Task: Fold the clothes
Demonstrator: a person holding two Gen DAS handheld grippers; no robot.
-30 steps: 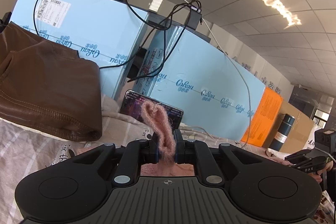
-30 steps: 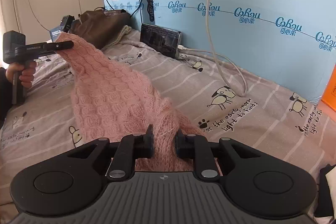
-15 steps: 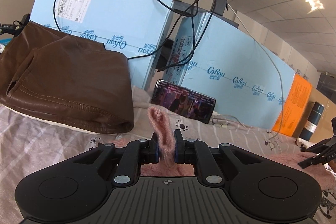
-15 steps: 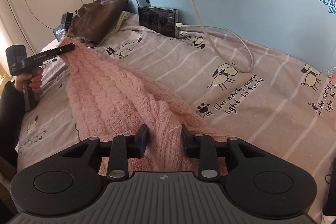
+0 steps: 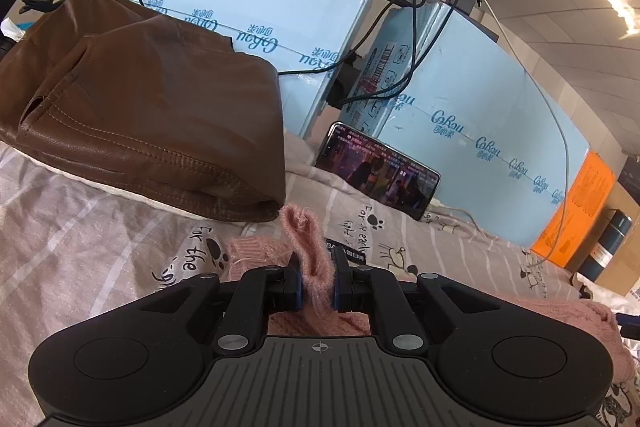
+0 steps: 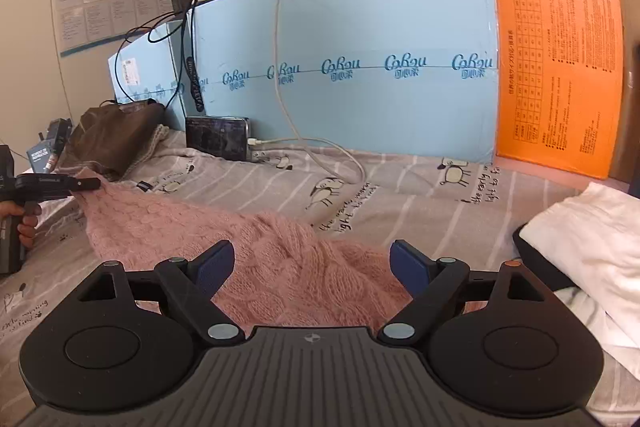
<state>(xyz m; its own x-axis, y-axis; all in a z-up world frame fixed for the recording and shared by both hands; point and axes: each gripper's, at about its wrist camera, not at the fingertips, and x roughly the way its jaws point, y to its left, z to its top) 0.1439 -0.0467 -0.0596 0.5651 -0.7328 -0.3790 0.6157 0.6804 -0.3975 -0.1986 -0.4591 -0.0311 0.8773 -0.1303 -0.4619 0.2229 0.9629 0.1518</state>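
Pink knit sweater (image 6: pixel 280 259) lies spread on the striped bedsheet (image 6: pixel 400 195), under the right gripper (image 6: pixel 312 267), whose fingers stand wide apart. At nine o'clock, the left gripper (image 5: pixel 316 281) pinches a sweater corner. Beyond it at eleven o'clock, a brown leather jacket (image 5: pixel 140 99); a phone (image 5: pixel 380 175) leans at one o'clock.

The bed (image 6: pixel 400 187) wears a grey striped sheet printed with cartoon animals and words. A pink sweater (image 6: pixel 288 259) lies spread across it. A folded brown jacket (image 5: pixel 140 107) sits at the far left on a pale knit. A phone (image 5: pixel 378 171) leans against the blue boards, its white cable (image 6: pixel 340 163) looping over the sheet. A white pillow (image 6: pixel 588 243) lies at the right.
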